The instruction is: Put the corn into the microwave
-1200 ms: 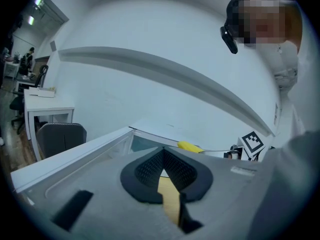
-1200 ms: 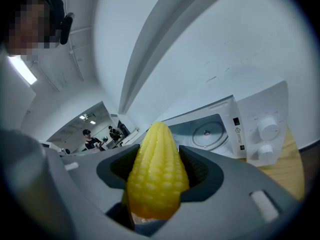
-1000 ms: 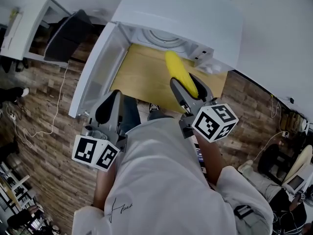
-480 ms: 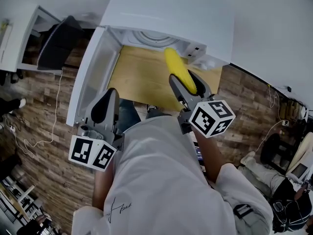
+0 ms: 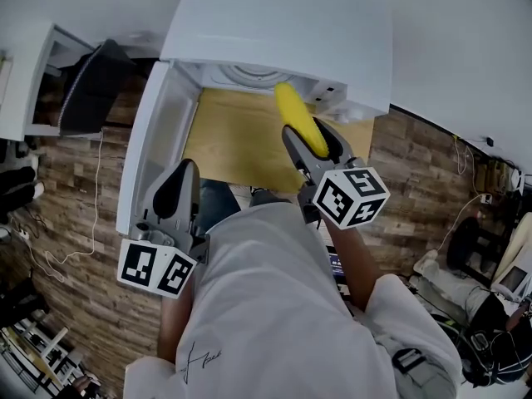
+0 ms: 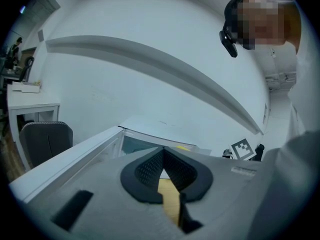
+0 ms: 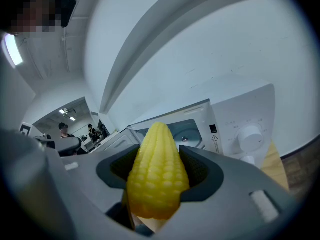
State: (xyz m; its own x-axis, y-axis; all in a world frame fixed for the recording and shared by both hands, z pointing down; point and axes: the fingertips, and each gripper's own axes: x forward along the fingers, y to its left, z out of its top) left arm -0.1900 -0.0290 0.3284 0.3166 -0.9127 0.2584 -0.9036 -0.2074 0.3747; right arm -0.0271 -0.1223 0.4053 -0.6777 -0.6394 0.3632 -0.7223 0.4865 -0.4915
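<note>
In the head view, the right gripper (image 5: 310, 140) is clamping a yellow corn cob (image 5: 298, 119) lengthwise between its jaws. The cob is pointing toward the open front of a white microwave (image 5: 283, 32) and hanging above the wooden tabletop (image 5: 237, 140). Its far tip is lying close to the microwave's mouth, though whether it is crossing the threshold cannot be told here. The microwave door (image 5: 150, 152) is swinging wide open at the left. The left gripper (image 5: 183, 177) is hovering just beside that door, over the table's near edge, with its jaws pressed together and nothing in them. The person's white shirt (image 5: 274, 306) is filling the lower part of the view.

In the left gripper view, the left gripper (image 6: 163, 156) is showing its two dark pads meeting at the tips, with only a sliver of tabletop (image 6: 171, 206) visible below them. The door's white edge (image 6: 70, 151) is running past on the left.

In the right gripper view, the corn cob (image 7: 156, 176) is sitting squeezed between both pads of the right gripper (image 7: 159, 171), its narrow end aiming at the microwave's cavity (image 7: 184, 131). The control knob (image 7: 250, 134) is standing to the right of that opening.
</note>
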